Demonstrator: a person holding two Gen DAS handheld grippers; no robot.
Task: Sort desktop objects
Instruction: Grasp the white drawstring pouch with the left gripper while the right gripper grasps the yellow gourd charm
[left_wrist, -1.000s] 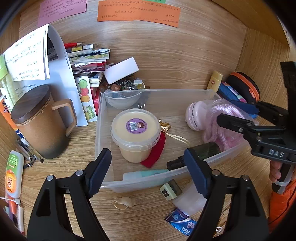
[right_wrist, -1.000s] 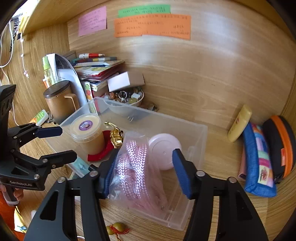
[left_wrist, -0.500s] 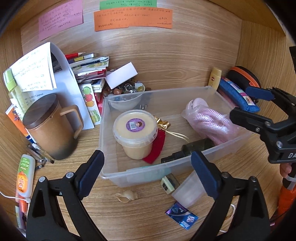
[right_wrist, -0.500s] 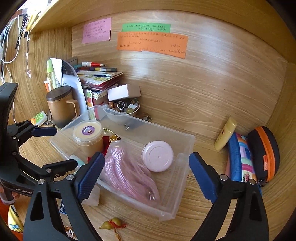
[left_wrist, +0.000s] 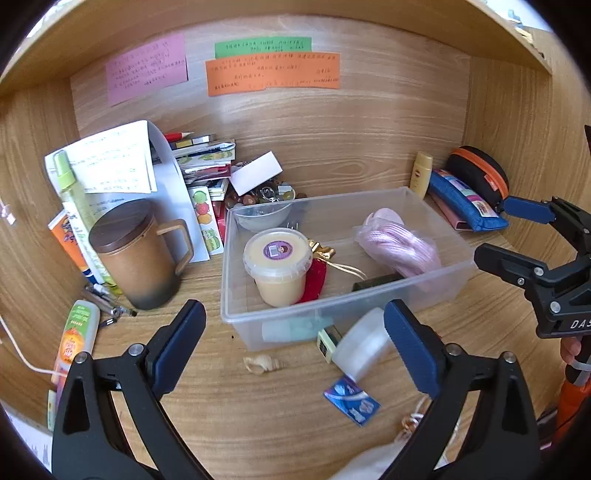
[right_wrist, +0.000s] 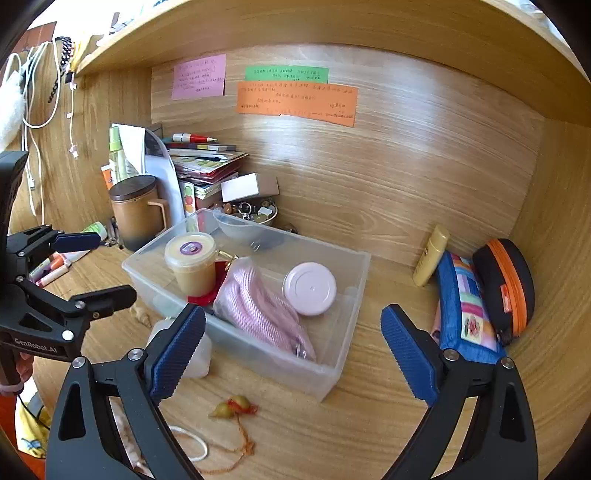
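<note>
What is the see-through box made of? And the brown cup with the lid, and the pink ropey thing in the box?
The box looks like thin clear plastic: you can see its contents through the walls. The brown cup seems to be matte ceramic, darker at the bottom, with a dark lid that looks like wood, though I can't be sure. The pink rope looks like braided cord, wrapped in a shiny clear plastic bag.

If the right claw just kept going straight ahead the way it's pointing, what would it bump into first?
Most likely the near wall of the clear plastic bin, which lies directly between the open fingers of the right claw. Just behind that wall lies the bagged pink rope. Depth is hard to judge through the fisheye view.
</note>
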